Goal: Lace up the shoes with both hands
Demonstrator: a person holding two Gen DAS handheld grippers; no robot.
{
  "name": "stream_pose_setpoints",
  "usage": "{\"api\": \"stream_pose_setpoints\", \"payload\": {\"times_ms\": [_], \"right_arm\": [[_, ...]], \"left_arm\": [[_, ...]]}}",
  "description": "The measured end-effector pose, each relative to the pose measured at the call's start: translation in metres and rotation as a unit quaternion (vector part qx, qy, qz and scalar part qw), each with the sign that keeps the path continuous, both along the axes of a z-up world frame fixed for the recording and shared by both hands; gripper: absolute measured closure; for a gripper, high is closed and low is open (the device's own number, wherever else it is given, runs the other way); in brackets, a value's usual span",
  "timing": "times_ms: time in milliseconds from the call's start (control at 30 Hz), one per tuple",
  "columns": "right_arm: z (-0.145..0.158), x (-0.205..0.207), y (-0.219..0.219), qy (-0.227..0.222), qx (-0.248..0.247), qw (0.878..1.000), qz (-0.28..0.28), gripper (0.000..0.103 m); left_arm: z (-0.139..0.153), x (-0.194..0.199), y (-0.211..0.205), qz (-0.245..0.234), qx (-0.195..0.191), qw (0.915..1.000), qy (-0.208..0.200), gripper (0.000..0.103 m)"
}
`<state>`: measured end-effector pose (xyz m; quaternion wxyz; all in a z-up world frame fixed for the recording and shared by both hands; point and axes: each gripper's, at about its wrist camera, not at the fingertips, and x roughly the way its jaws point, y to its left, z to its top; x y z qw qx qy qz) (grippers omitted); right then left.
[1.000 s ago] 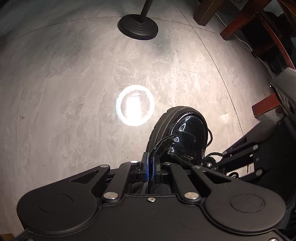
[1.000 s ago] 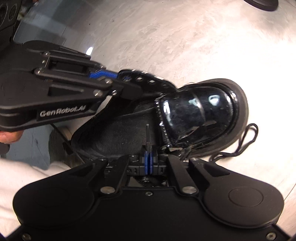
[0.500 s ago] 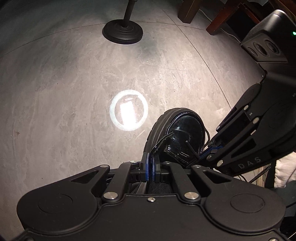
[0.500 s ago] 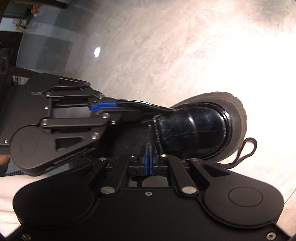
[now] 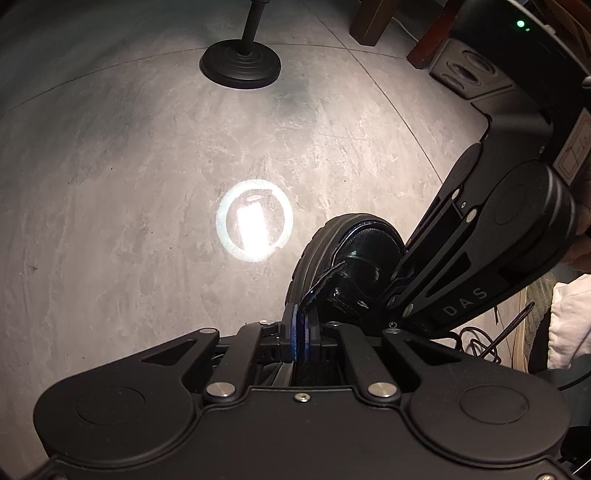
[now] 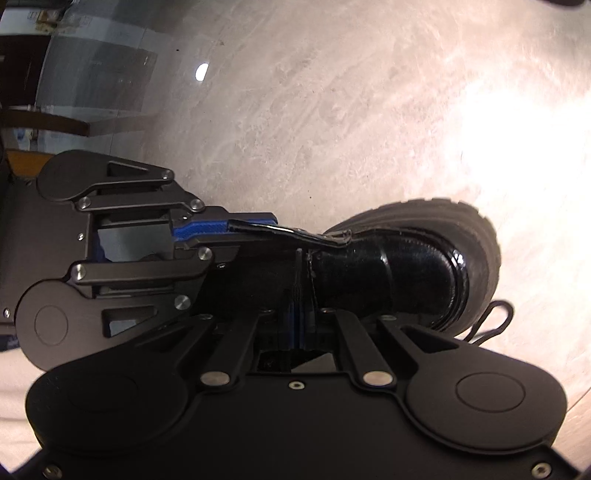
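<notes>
A glossy black boot (image 5: 365,254) stands on the grey floor, toe pointing away; it also shows in the right wrist view (image 6: 406,273). My left gripper (image 5: 301,321) is shut on the boot's left eyelet flap (image 5: 325,284); it shows from the side in the right wrist view (image 6: 236,230). My right gripper (image 6: 301,295) is shut on the tip of the black lace (image 6: 298,269) over the boot's opening; it reaches in from the right in the left wrist view (image 5: 391,295). Loose lace (image 6: 491,321) loops on the floor beside the sole.
A black round stand base (image 5: 240,64) sits on the floor ahead. Wooden furniture legs (image 5: 373,18) are at the far right. A bright ring of light (image 5: 255,219) reflects on the floor left of the boot. Loose cord (image 5: 480,339) lies at the right.
My right gripper has risen and swung over the boot's opening with the lace tip. The left gripper keeps its hold on the flap, pulled out flatter.
</notes>
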<state>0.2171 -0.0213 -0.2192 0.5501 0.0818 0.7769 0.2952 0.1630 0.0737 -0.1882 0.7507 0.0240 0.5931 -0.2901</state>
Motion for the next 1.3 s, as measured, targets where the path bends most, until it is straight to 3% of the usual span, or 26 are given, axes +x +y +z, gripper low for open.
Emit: {"api": "stream_pose_setpoints", "payload": {"times_ms": [133,233,500,567,700,933,1300], "right_arm": [[-0.014,0.003,-0.004,0.024,0.013,0.999,-0.032,0.101],[-0.046,-0.014,0.000,0.031,0.020,0.998,-0.048,0.101],[-0.044,-0.012,-0.003,0.034,0.026,0.998,-0.055,0.101],[-0.025,-0.005,-0.045,0.036,0.027,0.997,-0.056,0.101],[-0.030,0.000,-0.054,0.054,0.033,0.996,-0.057,0.101],[-0.042,0.003,-0.052,0.072,0.042,0.994,-0.065,0.101],[-0.046,0.008,-0.061,0.089,0.069,0.989,-0.098,0.101]], "left_arm": [[-0.001,-0.001,0.001,0.000,-0.003,1.0000,-0.002,0.098],[-0.002,-0.002,0.002,0.000,-0.005,1.0000,-0.003,0.098],[-0.003,-0.004,-0.001,-0.009,0.000,0.9999,-0.006,0.098],[-0.003,-0.004,-0.001,-0.008,-0.001,1.0000,-0.005,0.098],[-0.004,-0.003,0.000,-0.005,-0.005,1.0000,0.000,0.098],[-0.010,0.006,0.010,0.014,-0.032,0.9988,0.033,0.098],[-0.025,0.024,0.027,0.056,-0.077,0.9902,0.102,0.096]]}}
